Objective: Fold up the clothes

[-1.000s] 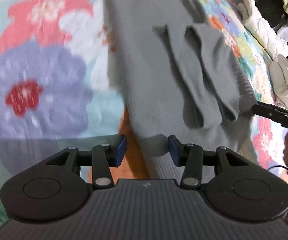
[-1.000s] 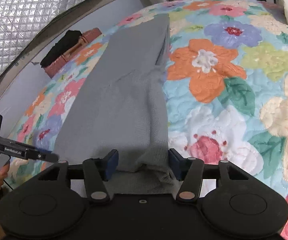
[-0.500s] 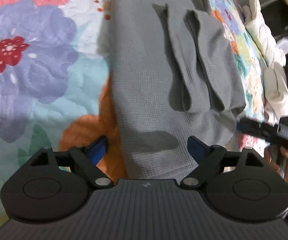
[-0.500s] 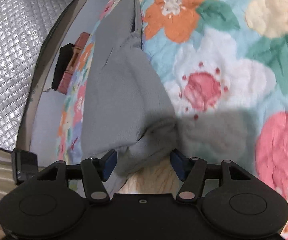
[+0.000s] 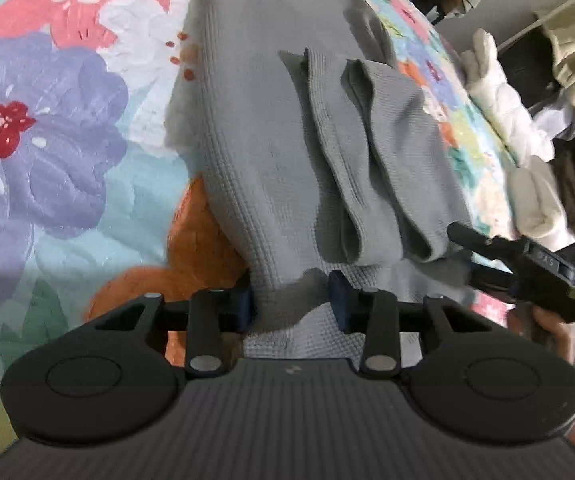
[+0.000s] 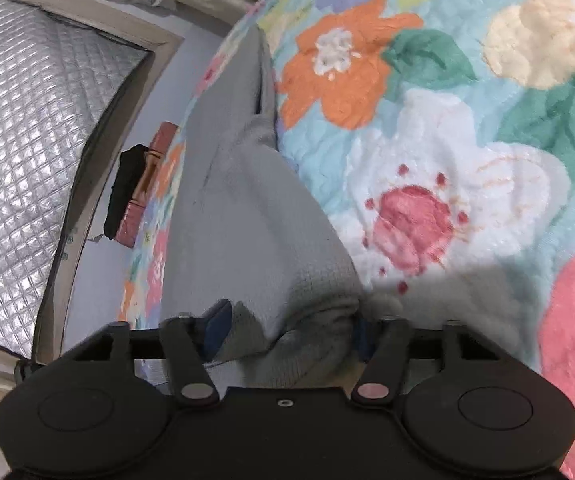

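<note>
A grey waffle-knit garment (image 5: 287, 140) lies lengthwise on a floral quilt (image 5: 47, 140), its two sleeves folded side by side on top. My left gripper (image 5: 292, 306) is at the near hem; its jaws are closing and the blue pads pinch a bunch of hem between them. To the right, one of the right gripper's fingers (image 5: 471, 236) reaches the hem's other corner, with a hand behind it. In the right wrist view the garment (image 6: 247, 208) runs away along the quilt (image 6: 447, 140). My right gripper (image 6: 289, 326) is closing, with bunched grey fabric squeezed between its pads.
White padded items (image 5: 503, 92) lie along the quilt's far right edge, with hanging clothes behind them. Beyond the bed's left edge stand a silver quilted panel (image 6: 19, 120) and a red-brown box (image 6: 143, 184) with a black item on it.
The left jaws spread wide around the hem, then closed on it. The right gripper rolled and sank toward the quilt, and its jaws closed on the garment's corner.
</note>
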Available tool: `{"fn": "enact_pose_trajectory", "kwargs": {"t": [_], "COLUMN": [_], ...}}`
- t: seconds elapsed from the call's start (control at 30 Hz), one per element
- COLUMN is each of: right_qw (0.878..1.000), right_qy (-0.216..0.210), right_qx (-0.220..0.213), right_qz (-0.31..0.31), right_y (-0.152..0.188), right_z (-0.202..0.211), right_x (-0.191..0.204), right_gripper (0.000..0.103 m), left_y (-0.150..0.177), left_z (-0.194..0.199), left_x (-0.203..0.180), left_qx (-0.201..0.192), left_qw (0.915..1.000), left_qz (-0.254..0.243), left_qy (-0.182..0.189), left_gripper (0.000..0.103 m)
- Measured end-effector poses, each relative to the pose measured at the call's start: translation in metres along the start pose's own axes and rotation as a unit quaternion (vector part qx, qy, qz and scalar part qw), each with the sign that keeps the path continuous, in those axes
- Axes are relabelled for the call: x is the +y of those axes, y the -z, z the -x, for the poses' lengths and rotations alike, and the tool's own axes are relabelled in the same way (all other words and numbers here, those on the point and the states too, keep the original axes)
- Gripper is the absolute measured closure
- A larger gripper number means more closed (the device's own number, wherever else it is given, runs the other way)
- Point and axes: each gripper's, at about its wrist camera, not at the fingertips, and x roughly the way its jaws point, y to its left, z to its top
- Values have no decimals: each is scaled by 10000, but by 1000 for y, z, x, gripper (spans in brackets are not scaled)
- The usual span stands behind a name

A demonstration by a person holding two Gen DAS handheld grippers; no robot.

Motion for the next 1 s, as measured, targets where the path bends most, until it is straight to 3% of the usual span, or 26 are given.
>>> {"fn": "enact_pose_trajectory", "kwargs": {"t": [0.07, 0.17, 0.33, 0.53, 0.83, 0.9, 1.0], "right_qw": [9998, 9977, 9899, 9747, 9484, 9485, 9633], "right_qy": [-79, -334, -241, 100, 803, 834, 670], "right_qx": [-79, -278, -337, -352, -44, -60, -269], "right_qz": [160, 530, 1354, 2206, 3068, 3056, 2585], "right_y": [-3, -10, -45, -108, -204, -225, -248], "right_z": [0, 11, 18, 1, -55, -70, -94], "right_x": [7, 27, 75, 130, 198, 201, 189], "right_gripper": [81, 82, 83, 84, 84, 84, 84], "left_y": [-3, -11, -45, -119, -237, -266, -303], "left_z": [1, 14, 30, 45, 41, 34, 21], "left_x": [4, 16, -4, -28, -16, -13, -1], "left_qx": [-60, -124, -466, -1039, -1136, -1161, -1336], "left_qw": [9999, 9983, 9983, 9945, 9933, 9927, 9894], "left_qz": [141, 473, 201, -23, 151, 208, 531], "left_qy": [62, 313, 303, 121, -130, -236, -189], "left_gripper": [92, 94, 94, 94, 94, 94, 94]}}
